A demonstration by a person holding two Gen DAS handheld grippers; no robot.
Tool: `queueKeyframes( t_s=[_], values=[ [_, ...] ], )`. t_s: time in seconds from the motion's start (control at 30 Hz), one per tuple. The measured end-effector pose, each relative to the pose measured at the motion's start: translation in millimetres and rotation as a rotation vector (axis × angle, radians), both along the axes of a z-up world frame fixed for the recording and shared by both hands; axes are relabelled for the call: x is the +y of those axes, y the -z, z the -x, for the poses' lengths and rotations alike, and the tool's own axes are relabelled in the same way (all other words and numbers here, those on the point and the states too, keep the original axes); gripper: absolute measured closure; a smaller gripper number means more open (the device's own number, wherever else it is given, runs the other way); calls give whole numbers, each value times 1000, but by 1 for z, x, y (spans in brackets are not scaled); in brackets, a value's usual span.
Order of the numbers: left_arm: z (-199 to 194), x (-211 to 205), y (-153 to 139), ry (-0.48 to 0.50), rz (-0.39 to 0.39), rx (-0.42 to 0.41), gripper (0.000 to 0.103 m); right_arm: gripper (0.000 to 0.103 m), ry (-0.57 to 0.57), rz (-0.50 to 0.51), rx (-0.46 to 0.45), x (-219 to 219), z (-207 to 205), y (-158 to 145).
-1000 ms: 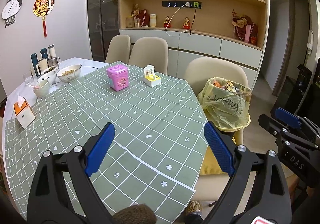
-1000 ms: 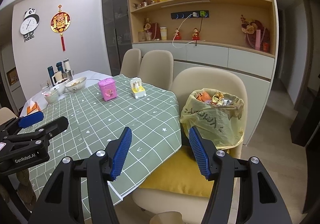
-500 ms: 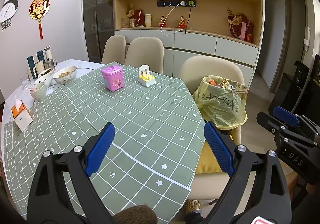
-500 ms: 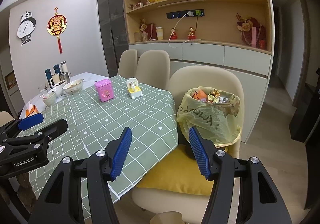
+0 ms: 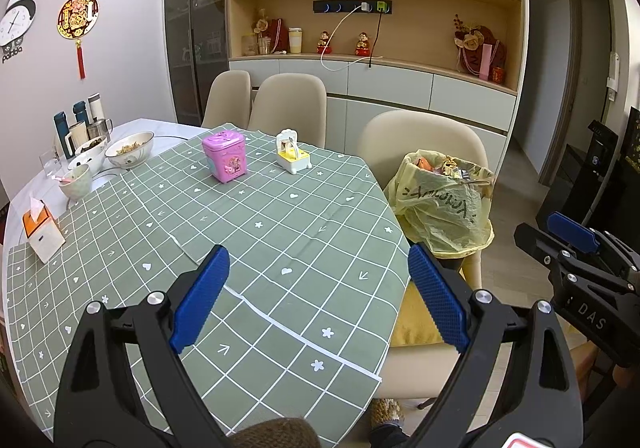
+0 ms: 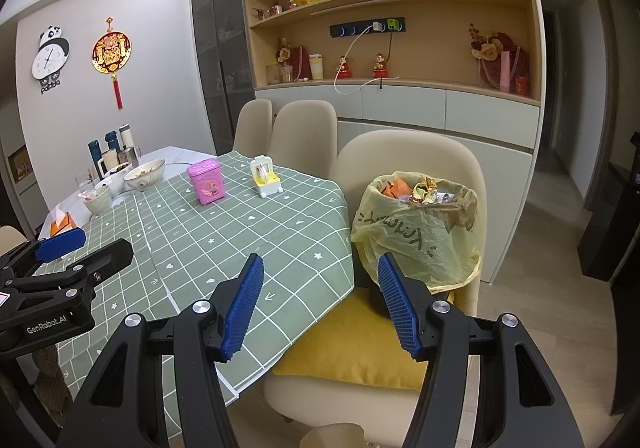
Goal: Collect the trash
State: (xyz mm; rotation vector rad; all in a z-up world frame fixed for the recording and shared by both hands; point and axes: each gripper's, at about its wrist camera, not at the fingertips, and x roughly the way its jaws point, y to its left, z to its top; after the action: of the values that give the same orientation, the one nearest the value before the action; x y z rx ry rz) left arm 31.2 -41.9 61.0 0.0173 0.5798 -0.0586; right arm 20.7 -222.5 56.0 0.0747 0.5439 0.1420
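Observation:
A yellow trash bag (image 5: 444, 203), full of wrappers and paper, stands on a beige chair (image 5: 424, 139) at the table's right edge; it also shows in the right wrist view (image 6: 416, 232). My left gripper (image 5: 318, 300) is open and empty, above the near part of the green checked tablecloth (image 5: 280, 232). My right gripper (image 6: 320, 308) is open and empty, above the table corner and the chair's yellow cushion (image 6: 360, 348), just short of the bag.
A pink tin (image 5: 224, 157) and a small yellow-white box (image 5: 293, 156) stand on the cloth's far side. Bowls (image 5: 128, 147), flasks (image 5: 64, 127) and a tissue box (image 5: 40, 232) sit at the left. Two more chairs (image 5: 288, 107) and a shelf wall (image 5: 400, 7) lie behind.
Both grippers have drawn back and risen a little from the table and bag; the scene looks slightly farther. Both stay open and empty.

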Motion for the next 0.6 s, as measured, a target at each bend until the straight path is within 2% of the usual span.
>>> queueKeyframes(
  t_s=[0.6],
  values=[
    [-2, 0, 4, 7, -6, 5, 17, 47, 16, -6, 14, -2, -3, 6]
  ],
)
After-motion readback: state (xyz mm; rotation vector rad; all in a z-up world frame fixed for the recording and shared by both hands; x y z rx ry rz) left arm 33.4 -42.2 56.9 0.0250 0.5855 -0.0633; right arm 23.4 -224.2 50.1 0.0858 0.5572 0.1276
